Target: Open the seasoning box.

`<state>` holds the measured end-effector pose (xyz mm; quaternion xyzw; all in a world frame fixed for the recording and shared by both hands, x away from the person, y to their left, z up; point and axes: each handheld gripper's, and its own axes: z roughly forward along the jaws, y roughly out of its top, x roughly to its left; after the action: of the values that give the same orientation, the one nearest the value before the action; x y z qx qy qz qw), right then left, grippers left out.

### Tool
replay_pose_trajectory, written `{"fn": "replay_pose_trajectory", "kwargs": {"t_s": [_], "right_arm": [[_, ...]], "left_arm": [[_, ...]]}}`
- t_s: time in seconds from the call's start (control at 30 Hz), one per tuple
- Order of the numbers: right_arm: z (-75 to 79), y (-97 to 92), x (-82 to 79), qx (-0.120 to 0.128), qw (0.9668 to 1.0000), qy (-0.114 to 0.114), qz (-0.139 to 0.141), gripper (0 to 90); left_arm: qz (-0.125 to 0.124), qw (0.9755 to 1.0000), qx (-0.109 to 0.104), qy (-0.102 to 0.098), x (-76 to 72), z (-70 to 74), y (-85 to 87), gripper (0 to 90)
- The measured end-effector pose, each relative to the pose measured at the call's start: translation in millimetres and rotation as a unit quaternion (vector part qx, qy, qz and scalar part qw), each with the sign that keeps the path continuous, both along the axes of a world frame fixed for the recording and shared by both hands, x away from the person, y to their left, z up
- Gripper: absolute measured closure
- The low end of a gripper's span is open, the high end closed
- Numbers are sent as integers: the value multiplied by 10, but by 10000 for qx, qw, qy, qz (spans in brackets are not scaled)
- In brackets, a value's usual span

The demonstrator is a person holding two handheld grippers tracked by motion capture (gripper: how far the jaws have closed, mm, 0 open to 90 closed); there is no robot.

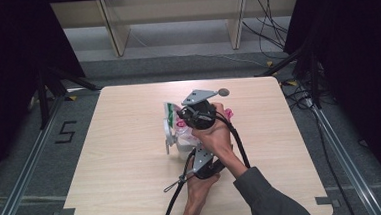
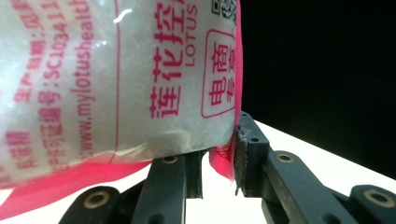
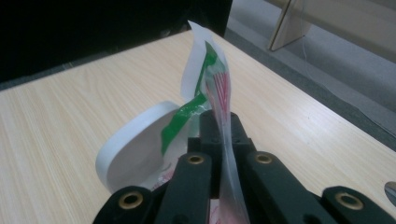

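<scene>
Bag (image 2: 116, 79) edges pinched, both grippers

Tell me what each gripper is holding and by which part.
Both hold one plastic bag of white granules. The right gripper is shut on the bag's thin top edge; the left gripper pinches its pink bottom corner.

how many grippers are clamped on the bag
2. The right gripper pinches the bag's upper edge, farther up the table; the left gripper grips its pink bottom corner, nearer the person.
</scene>
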<state>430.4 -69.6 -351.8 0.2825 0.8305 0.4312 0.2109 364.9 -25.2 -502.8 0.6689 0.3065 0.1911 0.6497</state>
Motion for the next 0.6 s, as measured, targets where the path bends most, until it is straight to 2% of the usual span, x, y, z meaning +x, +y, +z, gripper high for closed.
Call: {"fn": "replay_pose_trajectory", "kwargs": {"t_s": [0.07, 0.1, 0.17, 0.23, 0.27, 0.3, 0.33, 0.37, 0.4, 0.5, 0.6], "right_arm": [[7, 5, -2, -9, 10000, 22, 16, 900], [12, 0, 1, 88, 10000, -2, -28, 900], [10, -10, 8, 29, 10000, 32, 10, 900], [1, 4, 4, 19, 10000, -42, -28, 900], [17, -5, -5, 66, 9999, 69, -43, 900], [16, -11, 6, 124, 9999, -40, -52, 900], [16, -15, 7, 126, 9999, -44, -59, 900], [15, -12, 7, 4, 10000, 14, 20, 900], [4, 3, -5, 20, 10000, 4, -77, 900], [16, -20, 10, 15, 10000, -15, -5, 900], [3, -2, -4, 15, 10000, -12, -73, 900]], "left_arm": [[5, 10000, 1, -25, 1, 6, 7, 749], [14, 10000, 6, -36, 3, 4, 9, 749], [4, 10000, -8, -7, 4, -2, 0, 750], [-7, 10000, 28, -22, 3, 7, 7, 750], [16, 10000, 1, -42, 3, 7, 6, 750], [15, 10000, 9, -34, 3, 8, 8, 750], [-8, 10000, 3, -23, 5, 4, 4, 750], [-27, 10000, 23, -5, 2, 3, -1, 750], [1, 10000, 8, -32, 1, 4, -9, 750], [-29, 10000, 11, -21, 7, 4, -2, 750], [-43, 10000, 29, -29, 5, 9, 2, 750]]}}
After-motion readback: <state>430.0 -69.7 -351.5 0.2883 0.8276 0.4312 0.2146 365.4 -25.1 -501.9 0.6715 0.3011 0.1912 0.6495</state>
